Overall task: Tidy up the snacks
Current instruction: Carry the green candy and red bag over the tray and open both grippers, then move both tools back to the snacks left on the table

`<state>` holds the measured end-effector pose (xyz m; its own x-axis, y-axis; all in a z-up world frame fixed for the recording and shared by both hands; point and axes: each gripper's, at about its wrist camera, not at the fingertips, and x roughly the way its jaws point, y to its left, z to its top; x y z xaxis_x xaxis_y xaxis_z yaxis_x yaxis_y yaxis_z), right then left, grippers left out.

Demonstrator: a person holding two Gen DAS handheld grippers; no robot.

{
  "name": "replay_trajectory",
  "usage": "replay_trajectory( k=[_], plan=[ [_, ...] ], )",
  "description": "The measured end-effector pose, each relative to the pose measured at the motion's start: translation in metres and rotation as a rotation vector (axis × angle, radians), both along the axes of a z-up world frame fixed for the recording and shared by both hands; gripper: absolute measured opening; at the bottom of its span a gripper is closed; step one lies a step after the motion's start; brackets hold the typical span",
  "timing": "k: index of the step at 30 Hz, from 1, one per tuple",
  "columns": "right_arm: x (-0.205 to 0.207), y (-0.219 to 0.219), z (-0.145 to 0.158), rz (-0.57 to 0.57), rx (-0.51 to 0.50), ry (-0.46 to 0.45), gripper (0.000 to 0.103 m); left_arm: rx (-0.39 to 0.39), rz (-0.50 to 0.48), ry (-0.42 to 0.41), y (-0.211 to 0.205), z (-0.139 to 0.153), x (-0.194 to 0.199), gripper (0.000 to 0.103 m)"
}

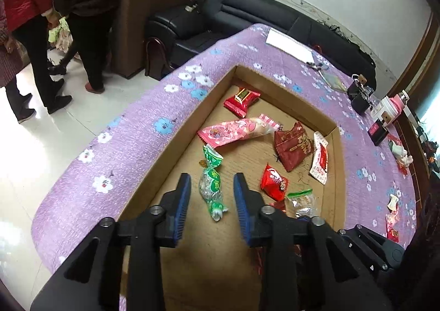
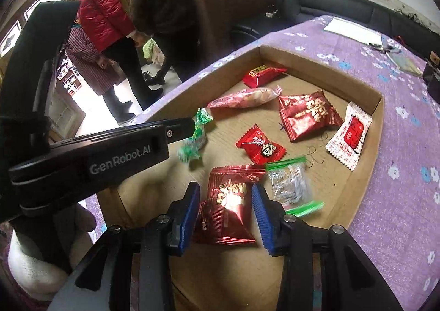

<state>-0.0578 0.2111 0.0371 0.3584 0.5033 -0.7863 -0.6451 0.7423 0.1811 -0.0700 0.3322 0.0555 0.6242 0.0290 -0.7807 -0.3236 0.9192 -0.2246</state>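
A shallow cardboard tray [image 1: 277,92] [image 2: 316,59] lies on the purple flowered cloth and holds several snack packets. My left gripper [image 1: 212,180] is open above the tray, its fingers either side of a green and clear candy [image 1: 210,185] lying on the tray floor; the candy also shows in the right wrist view [image 2: 196,136]. My right gripper [image 2: 225,191] is open with a dark red foil packet [image 2: 228,206] lying between its fingers. Further off lie a pink packet [image 1: 236,130], a small red packet [image 2: 260,147] and a white and red sachet [image 2: 349,136].
A clear bag with green ends [image 2: 290,183] lies right of the foil packet. The left gripper's black body [image 2: 90,157] crosses the right wrist view. Paper [image 1: 290,45], boxes [image 1: 378,118] and loose wrappers [image 1: 392,217] lie on the cloth. People [image 1: 68,22] stand by sofas [image 1: 220,16].
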Motion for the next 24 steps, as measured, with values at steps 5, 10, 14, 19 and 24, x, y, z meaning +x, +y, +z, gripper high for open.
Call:
replay_trajectory(
  k=[5, 10, 14, 19, 24],
  plan=[
    [-0.006, -0.013, 0.014, -0.013, 0.035, -0.033, 0.043, 0.085, 0.021, -0.039, -0.016, 0.019, -0.015, 0.04],
    [-0.012, -0.041, 0.029, -0.056, 0.081, -0.061, 0.047, 0.184, 0.033, -0.08, -0.04, 0.035, -0.03, 0.058],
    [-0.017, -0.068, 0.037, -0.097, 0.098, -0.094, 0.051, 0.241, 0.004, -0.102, -0.065, 0.046, -0.038, 0.058],
    [-0.022, -0.108, 0.042, -0.16, 0.105, -0.122, 0.053, 0.264, -0.057, -0.104, -0.096, 0.051, -0.042, 0.058],
    [-0.021, -0.148, 0.039, -0.23, 0.115, -0.11, 0.053, 0.269, -0.108, -0.1, -0.125, 0.049, -0.043, 0.058]
  ],
)
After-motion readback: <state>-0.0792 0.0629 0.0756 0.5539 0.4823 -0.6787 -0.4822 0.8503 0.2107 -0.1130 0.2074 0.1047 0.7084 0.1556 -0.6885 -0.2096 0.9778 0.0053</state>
